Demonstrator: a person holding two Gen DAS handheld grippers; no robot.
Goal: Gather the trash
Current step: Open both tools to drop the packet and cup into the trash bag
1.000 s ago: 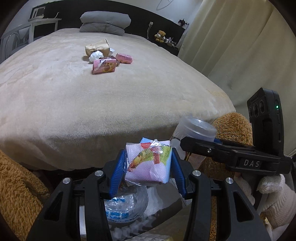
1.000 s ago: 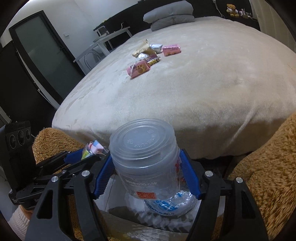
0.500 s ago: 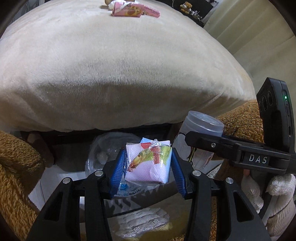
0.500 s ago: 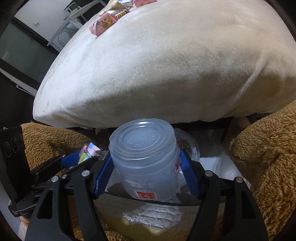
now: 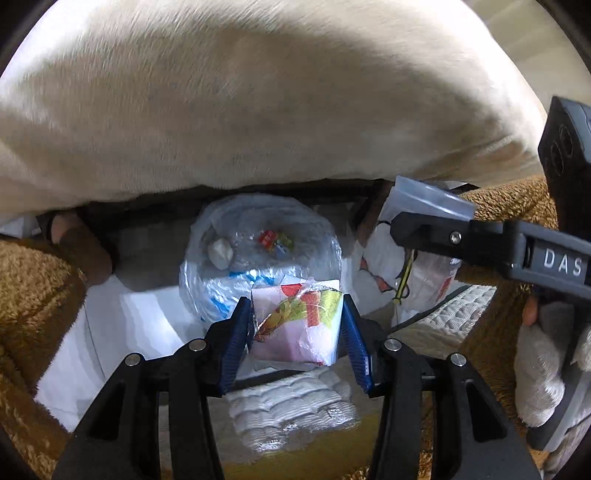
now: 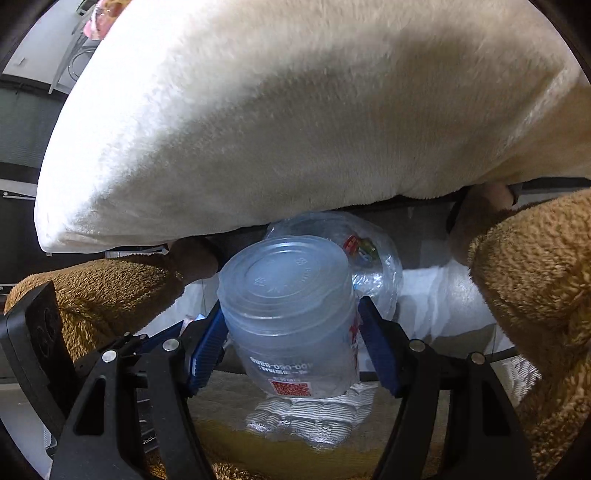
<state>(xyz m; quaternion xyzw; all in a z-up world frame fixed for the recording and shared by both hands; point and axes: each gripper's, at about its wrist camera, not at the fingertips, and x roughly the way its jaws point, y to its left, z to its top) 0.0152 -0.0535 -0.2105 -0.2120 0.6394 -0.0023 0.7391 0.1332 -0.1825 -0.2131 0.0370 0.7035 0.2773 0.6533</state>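
Observation:
My left gripper point(image 5: 295, 332) is shut on a pink-and-white snack wrapper point(image 5: 299, 325) and holds it above a clear plastic trash bag point(image 5: 255, 254) that sits on the floor at the foot of the bed. Scraps lie inside the bag. My right gripper point(image 6: 291, 347) is shut on a clear plastic cup point(image 6: 291, 314) held sideways, its base toward the camera. The same trash bag point(image 6: 373, 258) shows just behind the cup. In the left wrist view the right gripper point(image 5: 436, 229) holds the cup point(image 5: 417, 251) right of the bag.
The cream blanket-covered bed point(image 5: 240, 103) overhangs the bag. Brown fleece-clad legs point(image 6: 535, 273) flank the bag on both sides. A quilted white slipper point(image 5: 291, 406) is below the left gripper. Some pink wrappers point(image 6: 98, 22) show at the bed's far edge.
Both grippers have tilted downward with their loads. The view has dropped from the bed top to the trash bag on the floor, which is now in full sight ahead.

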